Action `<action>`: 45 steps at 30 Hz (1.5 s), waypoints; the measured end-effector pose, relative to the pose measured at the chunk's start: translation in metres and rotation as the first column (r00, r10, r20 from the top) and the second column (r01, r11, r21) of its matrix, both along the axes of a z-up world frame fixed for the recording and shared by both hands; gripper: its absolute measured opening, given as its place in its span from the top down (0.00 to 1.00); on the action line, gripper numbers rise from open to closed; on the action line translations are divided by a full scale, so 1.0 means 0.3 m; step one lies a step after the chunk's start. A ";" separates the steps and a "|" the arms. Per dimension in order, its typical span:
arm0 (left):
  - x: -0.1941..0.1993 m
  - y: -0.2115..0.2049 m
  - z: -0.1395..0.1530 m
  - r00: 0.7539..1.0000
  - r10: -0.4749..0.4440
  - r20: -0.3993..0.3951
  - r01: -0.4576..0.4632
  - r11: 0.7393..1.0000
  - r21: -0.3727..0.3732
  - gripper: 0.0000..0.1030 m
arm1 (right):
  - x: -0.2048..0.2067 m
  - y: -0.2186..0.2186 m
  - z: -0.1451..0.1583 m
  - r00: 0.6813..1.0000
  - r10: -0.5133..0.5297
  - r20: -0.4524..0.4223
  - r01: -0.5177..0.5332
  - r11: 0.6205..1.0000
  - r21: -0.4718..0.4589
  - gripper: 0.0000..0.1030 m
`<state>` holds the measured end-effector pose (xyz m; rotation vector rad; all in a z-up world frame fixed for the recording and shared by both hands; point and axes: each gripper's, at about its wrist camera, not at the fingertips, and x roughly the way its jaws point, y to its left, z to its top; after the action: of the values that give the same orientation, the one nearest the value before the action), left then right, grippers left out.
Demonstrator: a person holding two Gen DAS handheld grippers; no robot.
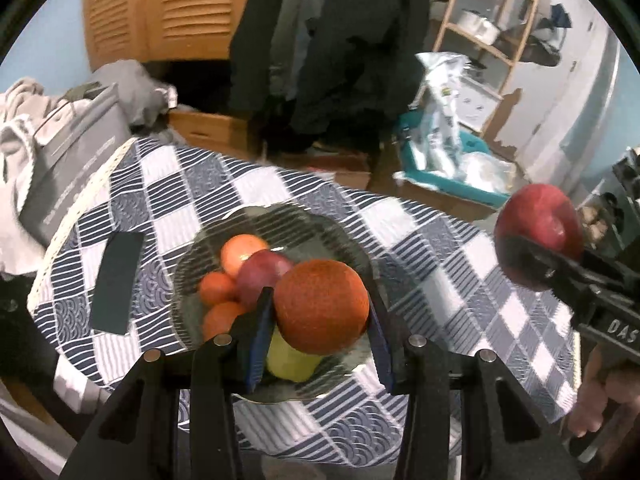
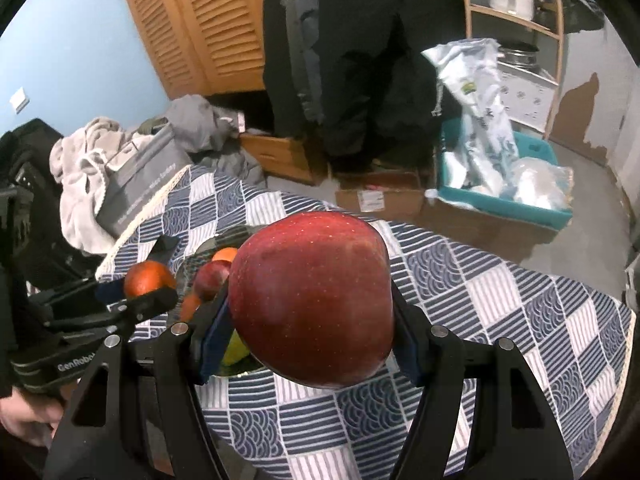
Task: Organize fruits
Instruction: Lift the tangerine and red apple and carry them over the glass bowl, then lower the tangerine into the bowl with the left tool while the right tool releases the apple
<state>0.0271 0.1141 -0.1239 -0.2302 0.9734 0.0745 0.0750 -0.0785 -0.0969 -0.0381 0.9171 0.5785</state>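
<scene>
My left gripper [image 1: 320,308] is shut on an orange [image 1: 321,307] and hangs above a glass bowl [image 1: 192,276]. Inside the bowl lie several small oranges [image 1: 218,287], a dark red apple [image 1: 262,274] and a yellow-green fruit [image 1: 290,362]. My right gripper [image 2: 310,304] is shut on a big red apple [image 2: 312,300], which also shows at the right of the left wrist view as the red apple [image 1: 538,236]. From the right wrist view, the left gripper [image 2: 148,286] with its orange [image 2: 147,276] sits to the left, beside the bowl [image 2: 200,258].
A blue and white checked cloth [image 1: 460,280] covers the table. A dark flat rectangle [image 1: 118,282] lies left of the bowl. A grey box [image 1: 76,160] and heaped laundry [image 1: 24,120] stand beyond the table's left edge. A teal bin [image 2: 504,184] with bags sits on the floor.
</scene>
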 end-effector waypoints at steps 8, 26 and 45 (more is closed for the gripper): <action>0.019 0.067 -0.112 0.996 0.043 -0.082 -0.044 0.999 -0.016 0.57 | 0.058 0.128 -0.097 0.998 0.048 -0.048 -0.049 0.998 -0.026 0.34; 0.070 0.129 -0.275 0.981 0.090 -0.170 -0.095 0.995 -0.022 0.56 | 0.211 0.336 -0.356 0.969 0.107 -0.221 -0.121 0.991 -0.051 0.33; 0.060 0.113 -0.223 0.988 0.088 -0.130 -0.091 0.996 -0.013 0.41 | 0.213 0.366 -0.267 0.974 0.144 -0.172 -0.152 0.988 -0.034 0.33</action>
<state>0.0452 0.1480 -0.1907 -0.2888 1.0930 0.1644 0.1390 0.0311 -0.1771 -0.1013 1.0998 0.7066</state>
